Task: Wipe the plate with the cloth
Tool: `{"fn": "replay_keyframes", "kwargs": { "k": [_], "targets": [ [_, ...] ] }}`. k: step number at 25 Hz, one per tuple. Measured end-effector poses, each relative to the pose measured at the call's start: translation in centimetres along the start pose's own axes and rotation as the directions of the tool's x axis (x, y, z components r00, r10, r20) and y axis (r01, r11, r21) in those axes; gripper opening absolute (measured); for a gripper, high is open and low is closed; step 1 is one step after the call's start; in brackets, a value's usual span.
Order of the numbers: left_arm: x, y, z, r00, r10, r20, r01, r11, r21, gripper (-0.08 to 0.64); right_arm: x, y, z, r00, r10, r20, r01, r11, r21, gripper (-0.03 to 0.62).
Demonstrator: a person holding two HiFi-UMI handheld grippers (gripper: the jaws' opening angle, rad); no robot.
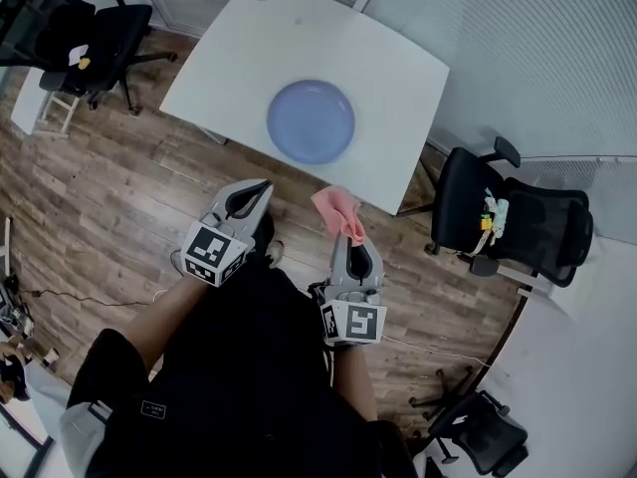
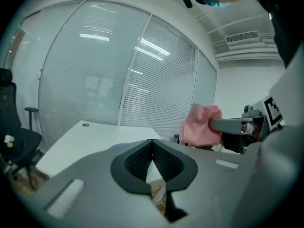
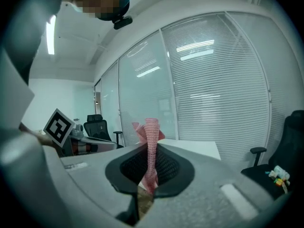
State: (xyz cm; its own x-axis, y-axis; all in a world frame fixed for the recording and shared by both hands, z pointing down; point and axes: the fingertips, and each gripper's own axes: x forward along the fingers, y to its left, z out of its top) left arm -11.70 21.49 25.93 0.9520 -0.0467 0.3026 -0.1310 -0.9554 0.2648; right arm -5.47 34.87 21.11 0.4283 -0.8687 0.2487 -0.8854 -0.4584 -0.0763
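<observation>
A light blue plate (image 1: pixel 311 120) lies near the front edge of the white table (image 1: pixel 229 58). My right gripper (image 1: pixel 355 242) hangs short of that table edge, below and right of the plate, shut on a pink cloth (image 1: pixel 339 211) that sticks up out of its jaws. The right gripper view shows the cloth (image 3: pixel 150 148) pinched between the dark pads. My left gripper (image 1: pixel 261 189) sits to the left of it, also short of the table, shut with nothing in it. In the left gripper view the jaws meet at a point and the cloth (image 2: pixel 200 125) shows at the right.
Black office chairs stand at the right (image 1: pixel 518 217), at the top left (image 1: pixel 85 38) and at the bottom right (image 1: pixel 478 426). The wood floor (image 1: pixel 100 197) lies under both grippers. Glass walls with blinds (image 2: pixel 118 84) close the room behind the table.
</observation>
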Motion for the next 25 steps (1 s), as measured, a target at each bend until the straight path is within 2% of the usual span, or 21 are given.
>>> {"fn": "replay_keyframes", "kwargs": {
  "k": [7, 14, 20, 25],
  "targets": [
    [4.3, 5.5, 0.8, 0.999, 0.023, -0.043, -0.024, 0.999, -0.029, 0.002, 7.8, -0.4, 0.9, 0.998, 0.039, -0.045, -0.040, 0.999, -0.023, 0.015],
    [6.9, 9.8, -1.2, 0.991, 0.048, -0.127, -0.057, 0.996, -0.064, 0.002, 14.3, 0.0, 0.7, 0.993, 0.070, -0.090, -0.075, 0.996, -0.048, 0.015],
    [8.7, 11.7, -4.6, 0.974, 0.097, -0.203, -0.127, 0.982, -0.140, 0.002, 18.8, 0.3, -0.2, 0.976, 0.177, -0.123, -0.187, 0.980, -0.073, 0.015],
    [10.8, 12.9, -6.8, 0.957, 0.150, -0.249, -0.197, 0.964, -0.179, 0.002, 22.4, -0.6, -2.1, 0.945, 0.288, -0.154, -0.302, 0.950, -0.077, 0.014]
  ]
}}
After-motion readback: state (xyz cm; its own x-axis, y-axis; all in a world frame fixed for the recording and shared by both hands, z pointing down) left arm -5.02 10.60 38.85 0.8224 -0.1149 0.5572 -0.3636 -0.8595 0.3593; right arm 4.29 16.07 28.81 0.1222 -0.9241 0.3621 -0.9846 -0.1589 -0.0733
